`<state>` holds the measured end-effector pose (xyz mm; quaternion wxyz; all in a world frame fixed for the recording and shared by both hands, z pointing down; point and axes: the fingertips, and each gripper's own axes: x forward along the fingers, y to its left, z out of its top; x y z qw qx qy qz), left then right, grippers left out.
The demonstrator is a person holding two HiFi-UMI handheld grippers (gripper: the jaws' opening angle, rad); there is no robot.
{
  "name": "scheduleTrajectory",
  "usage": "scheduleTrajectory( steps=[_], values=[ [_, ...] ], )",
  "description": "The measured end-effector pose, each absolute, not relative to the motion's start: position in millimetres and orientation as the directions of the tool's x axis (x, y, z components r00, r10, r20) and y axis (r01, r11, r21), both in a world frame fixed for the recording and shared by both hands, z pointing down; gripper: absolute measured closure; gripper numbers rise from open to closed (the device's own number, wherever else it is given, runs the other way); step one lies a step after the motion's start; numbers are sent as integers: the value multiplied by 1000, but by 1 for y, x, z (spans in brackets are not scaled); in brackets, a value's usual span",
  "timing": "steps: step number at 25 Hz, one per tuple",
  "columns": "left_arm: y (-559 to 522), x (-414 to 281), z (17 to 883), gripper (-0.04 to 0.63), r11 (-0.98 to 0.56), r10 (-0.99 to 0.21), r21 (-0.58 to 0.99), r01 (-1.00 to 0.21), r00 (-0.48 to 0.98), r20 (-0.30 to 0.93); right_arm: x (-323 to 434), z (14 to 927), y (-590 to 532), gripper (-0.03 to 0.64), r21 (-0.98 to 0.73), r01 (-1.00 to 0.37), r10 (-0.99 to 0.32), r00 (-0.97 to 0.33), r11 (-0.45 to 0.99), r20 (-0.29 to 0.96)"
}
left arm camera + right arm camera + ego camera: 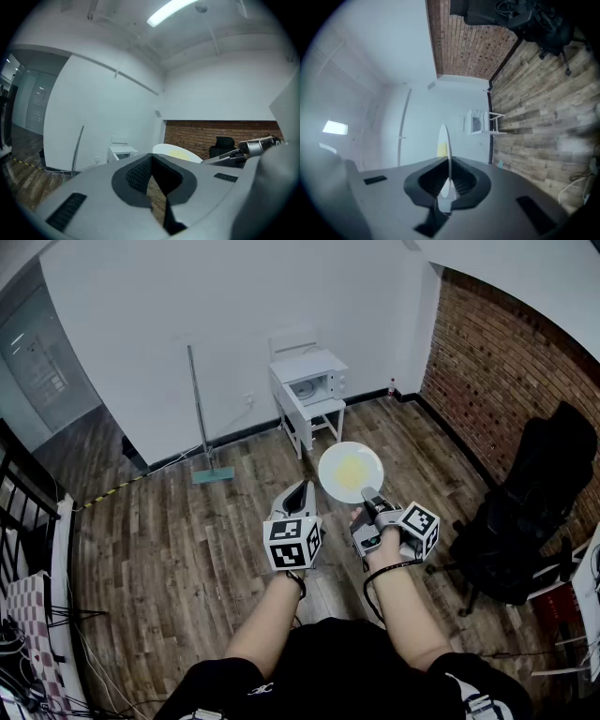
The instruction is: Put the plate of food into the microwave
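The plate (330, 465) is in the air above the wooden floor, well away from the microwave (316, 383), with a flat yellow patch of food (352, 470) in its middle. It looks about level from the head view. The right tool (367, 495) is pinching the plate by its near rim alone. The right gripper view shows the thin edge of the plate clamped between the two pads. The left tool (298, 491) hangs just beside it with its jaws pressed together, or very nearly so, and nothing between them.

The step in hand seems to be the carry across the room. A one-sided grip on a rim leaves most of the plate's weight out past the pads, so the far edge will want to dip. The wrist should stay firm and the walk smooth, so the plate stays flat and the food does not slide.

The microwave sits on a small white surface (292, 418) against the far wall. I cannot tell from here whether its door is open. If it is shut, the free left tool is the one to open it while the right holds the plate steady and clear of the door's swing.

The way ahead looks open. A long-handled mop (197, 409) leans on the wall to the left and an office chair (530, 512) stands off to the right, both outside a straight line to the surface.
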<state>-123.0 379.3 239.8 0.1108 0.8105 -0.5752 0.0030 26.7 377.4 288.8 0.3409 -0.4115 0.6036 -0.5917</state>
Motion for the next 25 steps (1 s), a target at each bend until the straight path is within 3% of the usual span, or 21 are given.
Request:
scheduleTrajectory(
  steps=[15,25],
  values=[
    [380,-117,234,598,-330,-935,80,-940,338,107,31,296,377,595,-995,-71,-919,-384,-63,86],
    [367,-119,247,598,-352,-921,117,-929,366,135,25,304,369,595,-995,-66,-917,-387,-78,97]
  ],
)
